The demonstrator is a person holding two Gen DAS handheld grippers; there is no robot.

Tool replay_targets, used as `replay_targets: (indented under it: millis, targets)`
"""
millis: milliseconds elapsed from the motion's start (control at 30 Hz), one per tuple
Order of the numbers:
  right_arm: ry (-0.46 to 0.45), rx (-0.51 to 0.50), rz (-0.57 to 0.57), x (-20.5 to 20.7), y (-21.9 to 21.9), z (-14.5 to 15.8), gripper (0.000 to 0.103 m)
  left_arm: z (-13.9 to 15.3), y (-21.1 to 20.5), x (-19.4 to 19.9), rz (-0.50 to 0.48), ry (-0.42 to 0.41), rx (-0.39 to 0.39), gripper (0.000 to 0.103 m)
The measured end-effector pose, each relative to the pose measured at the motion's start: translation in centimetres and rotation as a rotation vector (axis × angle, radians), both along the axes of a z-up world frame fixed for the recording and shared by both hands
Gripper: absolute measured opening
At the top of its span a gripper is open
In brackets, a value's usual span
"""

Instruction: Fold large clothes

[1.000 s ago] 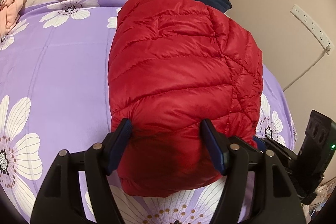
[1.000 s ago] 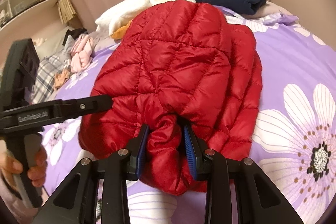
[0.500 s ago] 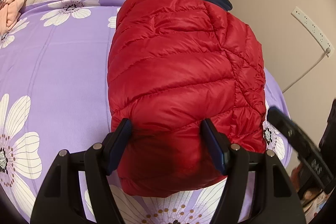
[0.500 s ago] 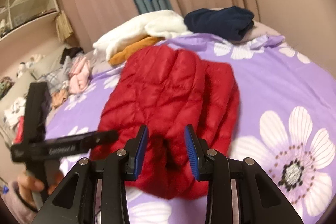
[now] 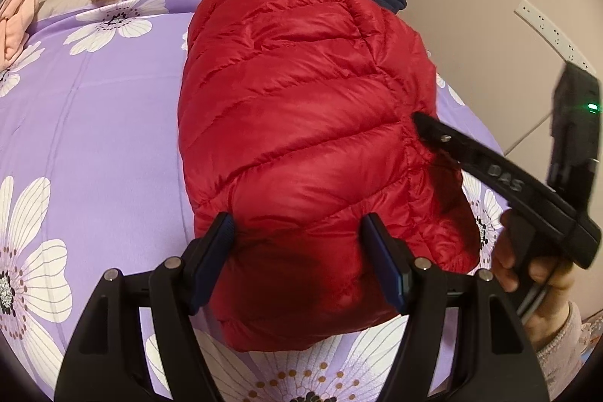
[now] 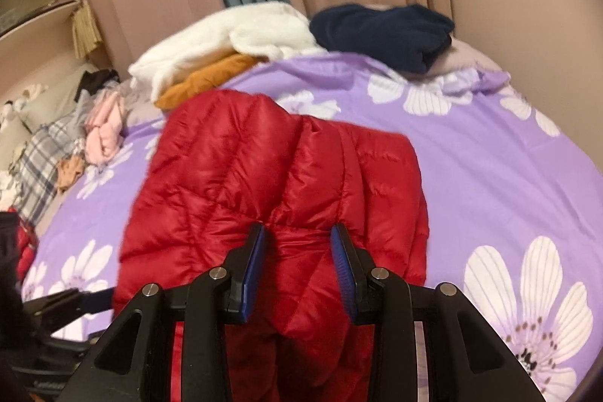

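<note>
On the purple bed (image 5: 94, 138) your red jacket (image 5: 301, 138) lies folded, puffy and slippery: left tongs (image 5: 297, 243) gape over its hem, right tongs (image 6: 297, 251) half-open astride a fold, so pinch deep.

Jacket (image 5: 301, 123): glossy red quilted cloth, puffy, stitched in channels.
Bedcover (image 5: 94, 138): matt lilac cloth, smooth, printed with flowers.
My left gripper (image 5: 297, 251): matt black plastic, silvery metal pins, ribbed blue pads (image 5: 380, 262).
My right gripper (image 6: 299, 270): the same make.
White throw (image 6: 233, 40): fluffy fleece.
Navy garment (image 6: 380, 29): soft matt cloth.
</note>
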State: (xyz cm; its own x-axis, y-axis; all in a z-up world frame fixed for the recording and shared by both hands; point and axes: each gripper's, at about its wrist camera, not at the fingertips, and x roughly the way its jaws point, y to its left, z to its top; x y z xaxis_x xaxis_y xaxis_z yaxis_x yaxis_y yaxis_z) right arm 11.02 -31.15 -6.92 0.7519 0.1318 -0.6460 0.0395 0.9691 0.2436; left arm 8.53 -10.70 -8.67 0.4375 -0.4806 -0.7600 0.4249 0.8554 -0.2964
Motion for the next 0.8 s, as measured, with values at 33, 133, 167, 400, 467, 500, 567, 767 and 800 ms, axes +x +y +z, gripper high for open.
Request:
replay_targets:
  millis: [33, 133, 167, 400, 467, 500, 567, 767, 800]
  targets:
    - [0.004, 0.004, -0.002, 0.1, 0.0, -0.2, 0.035, 0.0, 0.0, 0.1, -0.001, 0.0, -0.001, 0.07]
    - [-0.001, 0.007, -0.004, -0.1, 0.0, -0.7, 0.035, -0.1, -0.1, 0.2, -0.004, 0.001, -0.003, 0.07]
    - [-0.001, 0.012, -0.004, -0.1, -0.1, -0.7, 0.035, -0.1, -0.1, 0.2, -0.005, 0.001, -0.002, 0.07]
    - [0.01, 0.043, -0.008, 0.0, -0.8, -0.5, 0.035, 0.0, -0.2, 0.1, -0.011, -0.004, 0.001, 0.07]
    - [-0.005, 0.046, -0.007, -0.4, -0.9, -0.2, 0.035, 0.0, -0.1, 0.1, -0.009, -0.001, 0.0, 0.07]
    - [-0.016, 0.05, -0.006, -0.7, -1.0, 0.1, 0.035, -0.1, 0.0, 0.2, -0.008, 0.001, -0.003, 0.07]
    - [-0.044, 0.05, -0.012, -1.3, -1.2, 0.6, 0.035, -0.1, 0.1, 0.2, -0.007, 0.006, -0.009, 0.07]
    - [-0.105, 0.028, -0.037, -2.6, -2.0, 2.4, 0.035, 0.0, 0.1, 0.2, -0.004, 0.009, -0.015, 0.07]
    - [-0.11, 0.026, -0.023, -2.7, -1.9, 2.5, 0.035, 0.0, 0.1, 0.2, -0.004, 0.009, -0.014, 0.07]
